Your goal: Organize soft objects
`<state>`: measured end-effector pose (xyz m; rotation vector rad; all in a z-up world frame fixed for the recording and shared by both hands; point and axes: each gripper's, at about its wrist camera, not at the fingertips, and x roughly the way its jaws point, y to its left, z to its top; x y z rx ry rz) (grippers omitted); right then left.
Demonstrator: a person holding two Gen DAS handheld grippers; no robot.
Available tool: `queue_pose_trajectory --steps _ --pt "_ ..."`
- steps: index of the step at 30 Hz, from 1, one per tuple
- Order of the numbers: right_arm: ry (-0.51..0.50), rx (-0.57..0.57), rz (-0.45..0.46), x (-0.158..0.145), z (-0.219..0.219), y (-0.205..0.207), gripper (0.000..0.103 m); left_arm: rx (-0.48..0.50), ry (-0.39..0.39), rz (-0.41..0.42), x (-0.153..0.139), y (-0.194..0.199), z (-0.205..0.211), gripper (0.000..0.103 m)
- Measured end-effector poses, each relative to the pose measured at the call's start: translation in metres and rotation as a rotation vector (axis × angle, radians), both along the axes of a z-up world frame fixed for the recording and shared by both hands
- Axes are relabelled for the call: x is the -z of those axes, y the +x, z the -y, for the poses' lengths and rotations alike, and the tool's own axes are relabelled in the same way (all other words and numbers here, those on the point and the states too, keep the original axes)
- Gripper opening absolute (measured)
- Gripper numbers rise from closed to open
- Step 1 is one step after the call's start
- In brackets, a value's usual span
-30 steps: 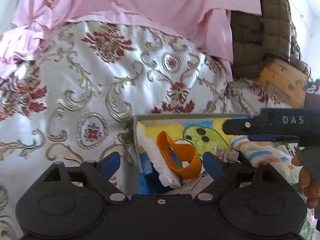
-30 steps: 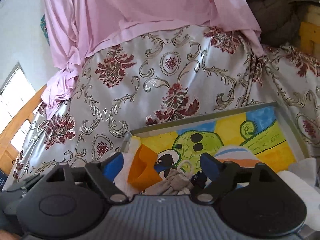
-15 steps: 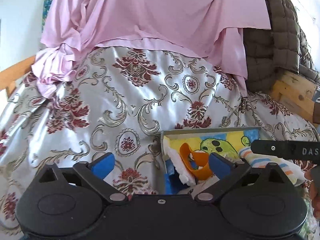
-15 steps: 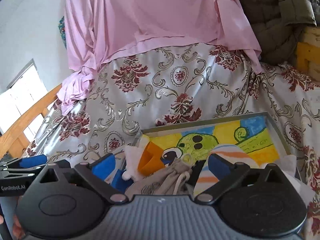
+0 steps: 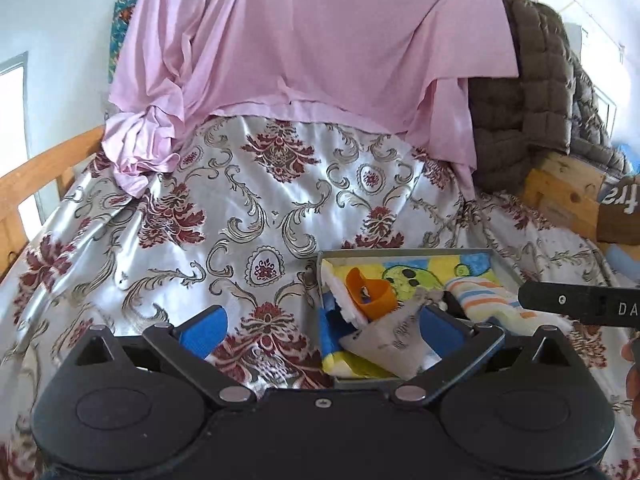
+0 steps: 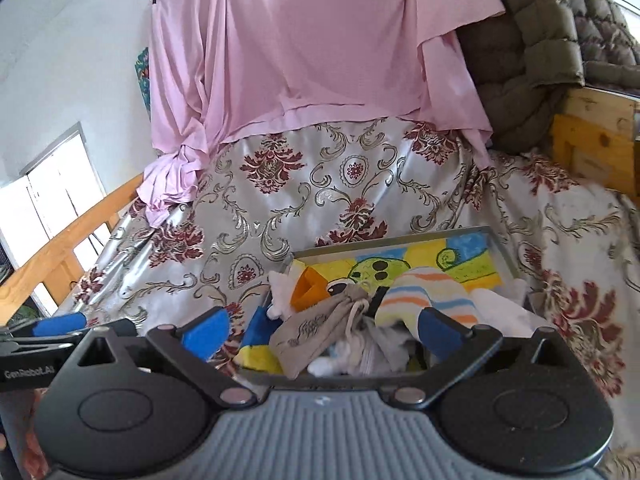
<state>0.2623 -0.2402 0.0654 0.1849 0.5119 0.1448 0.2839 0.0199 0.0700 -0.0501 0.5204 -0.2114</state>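
Both grippers wide open and empty above the tray of soft things.

The left gripper [image 5: 322,330] and the right gripper [image 6: 320,330] hold nothing; their blue pads stand as far apart as they go. Just in front of the right gripper, between its fingers, lies a grey drawstring pouch [image 6: 316,330] in the painted tray [image 6: 505,254], which rests on the floral satin bedspread [image 6: 280,208]. Beside the pouch, further from the gripper, are a striped sock [image 6: 424,292], an orange fabric piece [image 6: 306,288] and some white plush. From the left gripper, the tray is ahead and a little to the right. These things look light, limp and easy to crush without harm. I think the pouch is best pinched at its bunched neck near the cord, the sock at its middle fold; the satin below may be slippery.
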Motion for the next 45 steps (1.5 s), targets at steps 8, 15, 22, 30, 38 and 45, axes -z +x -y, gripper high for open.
queue_pose_trajectory --steps 8,15,22,30,38,45 --pt "0.004 0.03 0.037 -0.021 0.005 -0.062 0.103 -0.009 -0.066 -0.012 -0.019 -0.056 0.01 0.102" --pt "-0.017 0.053 0.056 -0.022 0.01 -0.106 0.103 -0.005 -0.072 0.057 -0.029 -0.102 0.018 0.102" --pt "-0.041 0.071 0.076 -0.015 0.01 -0.142 0.103 -0.076 -0.137 0.052 -0.013 -0.138 0.009 0.102" --pt "-0.064 0.074 0.091 -0.01 0.003 -0.162 0.103 -0.082 -0.095 0.046 0.003 -0.159 0.004 0.102" --pt "-0.086 0.078 0.113 0.005 -0.004 -0.174 0.103 -0.076 -0.08 0.058 0.011 -0.17 0.001 0.102" --pt "-0.126 0.107 0.142 0.036 -0.008 -0.189 0.103 -0.092 -0.056 0.126 0.024 -0.192 0.002 0.102"
